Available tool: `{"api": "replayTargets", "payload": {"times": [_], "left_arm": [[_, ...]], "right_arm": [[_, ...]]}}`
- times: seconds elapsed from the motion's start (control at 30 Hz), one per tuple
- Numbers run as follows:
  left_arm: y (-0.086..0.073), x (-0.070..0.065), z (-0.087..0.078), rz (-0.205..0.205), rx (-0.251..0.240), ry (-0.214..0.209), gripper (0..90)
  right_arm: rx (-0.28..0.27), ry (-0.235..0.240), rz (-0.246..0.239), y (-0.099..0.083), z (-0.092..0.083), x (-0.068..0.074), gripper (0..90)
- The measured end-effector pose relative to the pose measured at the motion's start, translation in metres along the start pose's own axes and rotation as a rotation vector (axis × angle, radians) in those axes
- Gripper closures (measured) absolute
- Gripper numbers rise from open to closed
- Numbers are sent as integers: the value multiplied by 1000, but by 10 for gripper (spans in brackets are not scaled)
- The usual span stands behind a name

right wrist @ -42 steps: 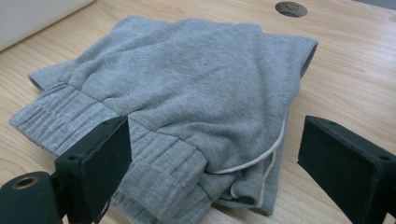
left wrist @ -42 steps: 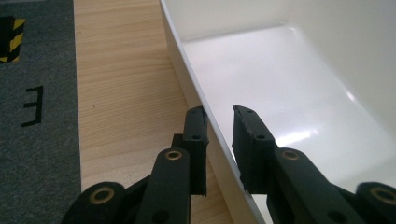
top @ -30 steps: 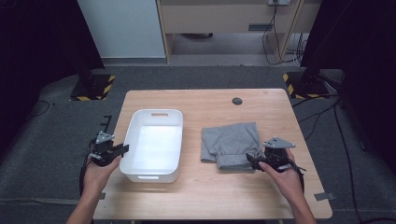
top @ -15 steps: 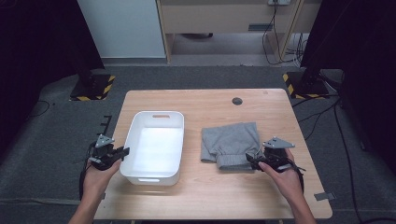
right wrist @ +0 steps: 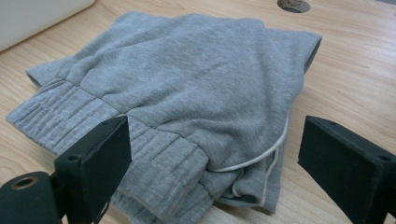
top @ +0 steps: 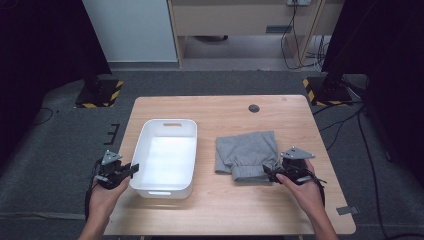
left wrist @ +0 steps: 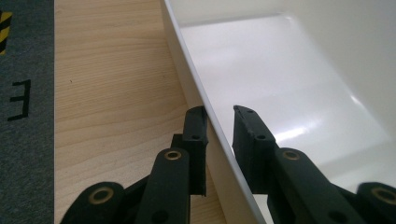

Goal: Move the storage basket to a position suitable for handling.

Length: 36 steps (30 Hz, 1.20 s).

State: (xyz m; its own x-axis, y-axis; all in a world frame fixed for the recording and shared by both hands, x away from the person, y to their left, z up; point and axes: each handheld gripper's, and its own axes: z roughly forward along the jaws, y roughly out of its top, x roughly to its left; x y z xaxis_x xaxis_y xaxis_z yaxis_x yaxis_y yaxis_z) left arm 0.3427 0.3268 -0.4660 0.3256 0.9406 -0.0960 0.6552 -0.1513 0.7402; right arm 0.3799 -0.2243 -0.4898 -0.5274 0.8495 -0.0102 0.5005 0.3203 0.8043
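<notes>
Wooden table [top: 225,207], empty white bin [top: 172,124]

Even overhead light falls on the pale wooden table [top: 225,107], while the surrounding floor and black curtains sink into near darkness. The glossy white plastic tub [top: 166,156] glows bright inside; in the left gripper view its floor [left wrist: 289,93] just beyond the jaws carries soft glare streaks. In the right gripper view the folded grey fleece garment [right wrist: 187,88] ahead of the jaws is sharp, casting a thin soft shadow, while the near jaws blur slightly.
</notes>
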Motion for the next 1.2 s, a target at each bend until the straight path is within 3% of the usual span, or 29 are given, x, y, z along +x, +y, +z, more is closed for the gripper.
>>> {"api": "replayTargets", "payload": {"times": [0.83, 1.2], "left_arm": [[0, -3, -2, 48, -2, -5, 712], [10, 2, -8, 43, -22, 7, 454]], "right_arm": [[-3, -2, 1, 0, 0, 0, 81], [-3, -4, 5, 0, 0, 0, 71]]}}
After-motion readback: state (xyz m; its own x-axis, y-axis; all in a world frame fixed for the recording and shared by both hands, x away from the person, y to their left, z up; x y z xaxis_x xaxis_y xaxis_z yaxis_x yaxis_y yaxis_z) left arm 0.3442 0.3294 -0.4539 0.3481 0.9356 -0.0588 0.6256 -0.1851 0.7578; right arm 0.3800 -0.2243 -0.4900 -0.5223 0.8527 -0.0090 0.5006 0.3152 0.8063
